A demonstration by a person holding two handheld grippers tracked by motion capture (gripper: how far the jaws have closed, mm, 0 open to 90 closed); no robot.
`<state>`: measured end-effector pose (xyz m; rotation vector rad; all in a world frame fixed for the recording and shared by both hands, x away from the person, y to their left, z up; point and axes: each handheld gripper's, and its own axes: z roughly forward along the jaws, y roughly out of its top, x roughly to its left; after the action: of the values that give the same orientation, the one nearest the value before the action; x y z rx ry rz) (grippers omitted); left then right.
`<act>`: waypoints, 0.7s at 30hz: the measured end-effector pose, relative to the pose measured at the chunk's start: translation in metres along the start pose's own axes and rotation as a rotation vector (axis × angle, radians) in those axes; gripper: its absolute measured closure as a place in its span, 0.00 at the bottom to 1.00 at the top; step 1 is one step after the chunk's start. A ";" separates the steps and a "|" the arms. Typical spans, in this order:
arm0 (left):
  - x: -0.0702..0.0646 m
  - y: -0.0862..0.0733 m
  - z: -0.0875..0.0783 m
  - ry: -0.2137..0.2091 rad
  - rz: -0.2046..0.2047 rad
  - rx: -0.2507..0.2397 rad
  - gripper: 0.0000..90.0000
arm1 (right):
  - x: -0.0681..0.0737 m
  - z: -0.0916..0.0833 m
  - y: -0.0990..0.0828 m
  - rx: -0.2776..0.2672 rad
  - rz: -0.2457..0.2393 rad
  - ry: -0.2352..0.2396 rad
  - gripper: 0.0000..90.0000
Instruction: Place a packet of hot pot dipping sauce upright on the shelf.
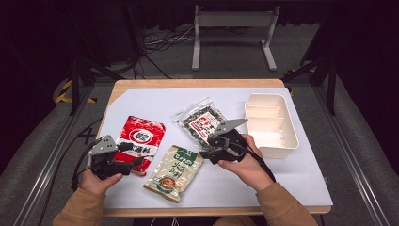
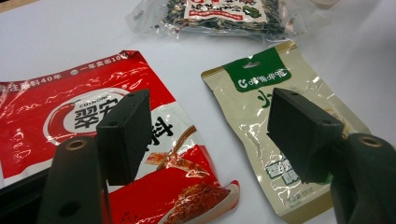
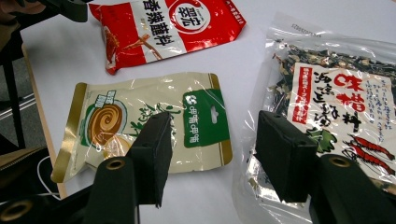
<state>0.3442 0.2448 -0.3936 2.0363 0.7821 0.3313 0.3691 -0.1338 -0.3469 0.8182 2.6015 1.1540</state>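
Left gripper (image 1: 134, 157) open wide, empty, over lower edge of red packet (image 1: 139, 141) on surface. Right gripper (image 1: 207, 147) open, empty, between beige pouch (image 1: 174, 172) and clear seaweed bag (image 1: 203, 121). Tip: centre jaws over packet edge, lower flat, close gently.

A lab setup: white sheet (image 1: 155, 101) over a wooden table (image 1: 197, 83), metal rails (image 1: 44, 160) along both sides, cables (image 1: 160, 40) trailing across the dark floor behind.
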 end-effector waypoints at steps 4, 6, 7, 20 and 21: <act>0.003 -0.001 -0.003 0.006 -0.001 -0.012 0.35 | -0.001 0.005 0.005 0.003 0.003 0.013 0.50; 0.004 -0.001 -0.005 0.008 -0.015 -0.022 0.35 | -0.001 0.007 0.008 0.002 -0.001 0.009 0.50; 0.006 -0.001 -0.005 0.006 -0.017 -0.024 0.35 | -0.001 0.007 0.009 0.002 -0.002 0.017 0.50; 0.010 -0.004 -0.003 0.010 -0.028 -0.029 0.35 | -0.007 0.026 0.021 0.009 0.002 0.023 0.49; 0.010 -0.004 -0.003 0.009 -0.027 -0.025 0.35 | -0.008 0.031 0.023 0.015 0.000 0.021 0.48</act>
<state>0.3492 0.2549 -0.3966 2.0005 0.8063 0.3337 0.3969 -0.1066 -0.3521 0.8136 2.6300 1.1511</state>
